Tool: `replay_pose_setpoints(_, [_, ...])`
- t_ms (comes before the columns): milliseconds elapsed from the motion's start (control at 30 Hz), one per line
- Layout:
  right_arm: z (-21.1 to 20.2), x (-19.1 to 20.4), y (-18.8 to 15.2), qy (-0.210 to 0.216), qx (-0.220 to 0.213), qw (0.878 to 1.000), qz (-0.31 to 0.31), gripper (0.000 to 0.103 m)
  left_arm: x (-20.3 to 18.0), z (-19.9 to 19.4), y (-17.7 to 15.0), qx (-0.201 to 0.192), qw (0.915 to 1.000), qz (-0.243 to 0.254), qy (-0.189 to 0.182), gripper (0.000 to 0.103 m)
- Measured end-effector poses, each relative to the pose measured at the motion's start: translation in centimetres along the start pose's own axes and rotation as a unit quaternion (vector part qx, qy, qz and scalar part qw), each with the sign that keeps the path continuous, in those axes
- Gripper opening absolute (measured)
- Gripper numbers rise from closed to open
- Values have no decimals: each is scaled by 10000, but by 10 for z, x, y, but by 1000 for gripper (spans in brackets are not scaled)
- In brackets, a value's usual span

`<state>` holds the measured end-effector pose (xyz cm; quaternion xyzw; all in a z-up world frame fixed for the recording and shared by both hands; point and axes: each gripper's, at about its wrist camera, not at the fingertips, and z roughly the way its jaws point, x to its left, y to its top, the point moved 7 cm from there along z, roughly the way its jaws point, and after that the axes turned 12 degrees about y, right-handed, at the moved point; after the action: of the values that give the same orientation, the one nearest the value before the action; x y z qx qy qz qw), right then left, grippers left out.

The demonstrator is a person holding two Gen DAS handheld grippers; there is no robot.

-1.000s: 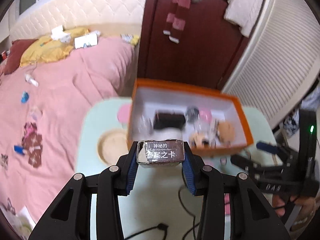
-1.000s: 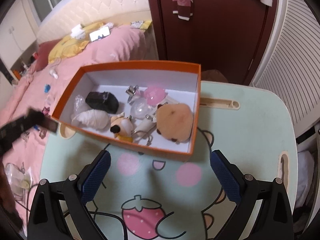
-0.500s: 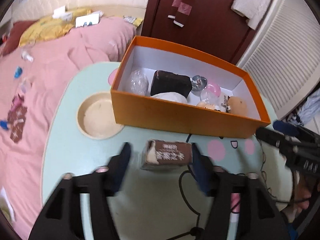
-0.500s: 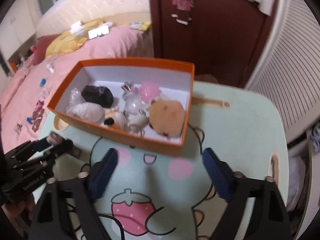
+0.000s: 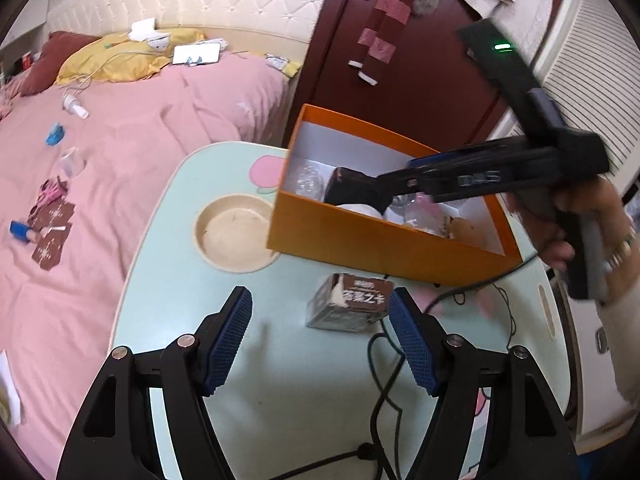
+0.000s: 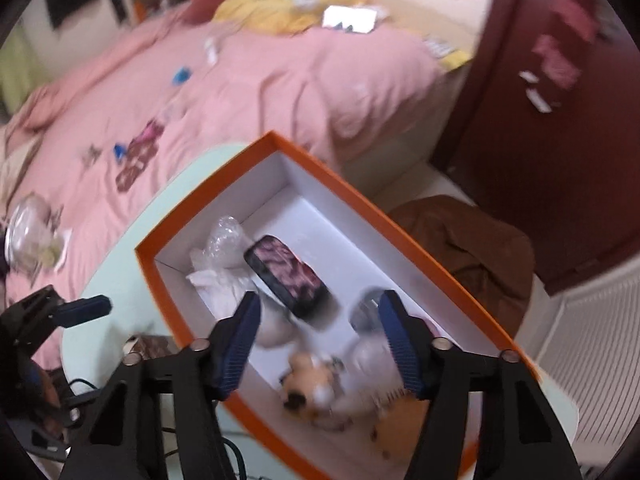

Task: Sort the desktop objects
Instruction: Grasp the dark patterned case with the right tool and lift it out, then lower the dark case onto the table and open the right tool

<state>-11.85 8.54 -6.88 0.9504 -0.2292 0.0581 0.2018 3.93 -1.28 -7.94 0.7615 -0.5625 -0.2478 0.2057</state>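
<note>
We see a small brown card box lying on its side on the mint table, just before the open orange box holding a dark pouch and toys.

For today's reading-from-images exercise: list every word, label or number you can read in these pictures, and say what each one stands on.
"答案之卡": on the top of the small brown card box on the table; the smaller line above it is too small to read.
"DAS": on the side of the right tool, partly blurred, so it may not be the whole word.
Papers on the bed: too small to read.
Right wrist view: nothing readable.
</note>
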Motion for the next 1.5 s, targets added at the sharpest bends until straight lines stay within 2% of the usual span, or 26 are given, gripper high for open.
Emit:
replay_pose_setpoints(133, [29, -5, 4, 188, 537, 9982, -189, 51, 10, -1, 1, 5, 10000, -96, -13, 71])
replay_pose_setpoints(200, [40, -9, 4, 259, 671, 9973, -162, 29, 15, -2, 1, 9, 9999, -133, -21, 71])
replay_pose_setpoints(300, [43, -9, 6, 228, 622, 9975, -228, 28, 18, -1, 3, 27, 9998, -195, -57, 71])
replay_pose_setpoints(367, [39, -8, 8, 265, 475, 9984, -121, 28, 19, -1, 4, 35, 9998, -207, -58, 71])
replay_pose_setpoints(433, [25, -6, 10, 361, 151, 9992, 49, 27, 21, -1, 5, 23, 9998, -207, -34, 71])
replay_pose_setpoints(600, [-40, 0, 0, 548, -779, 9943, 469, 27, 27, -5, 11, -30, 9997, -249, -60, 71])
replay_pose_setpoints(700, [-79, 14, -24, 685, -1225, 9884, 575, 27, 30, -8, 15, -102, 9997, -229, -19, 71])
replay_pose_setpoints(800, [-92, 30, -59, 807, -1367, 9847, 721, 27, 33, -10, 18, -157, 9996, -237, 15, 71])
replay_pose_setpoints(900, [-76, 35, -100, 669, -1223, 9846, 1057, 27, 35, -10, 18, -146, 9995, -281, 1, 71])
replay_pose_setpoints(1033, [-33, 32, -147, 546, -854, 9800, 1710, 27, 34, -9, 15, -78, 9996, -274, -1, 71])
replay_pose_setpoints(1133, [-15, 33, -161, 237, -726, 9831, 1666, 27, 34, -11, 14, -47, 9996, -283, -43, 71])
replay_pose_setpoints(1233, [-5, 30, -172, 170, -737, 9822, 1719, 27, 35, -12, 15, -51, 9997, -244, -9, 71])
replay_pose_setpoints(1333, [-9, 28, -175, 155, -737, 9824, 1712, 29, 36, -15, 20, -104, 9998, -179, 19, 71])
replay_pose_setpoints(1400, [-21, 26, -177, 140, -868, 9820, 1673, 48, 37, -18, 25, -162, 9998, -144, 30, 71])
replay_pose_setpoints(1467, [-37, 24, -177, 145, -1077, 9806, 1634, 61, 39, -21, 32, -219, 9997, -115, 29, 71])
replay_pose_setpoints(1500, [-47, 21, -175, 170, -1232, 9789, 1619, 61, 40, -23, 37, -259, 9996, -100, 29, 71])
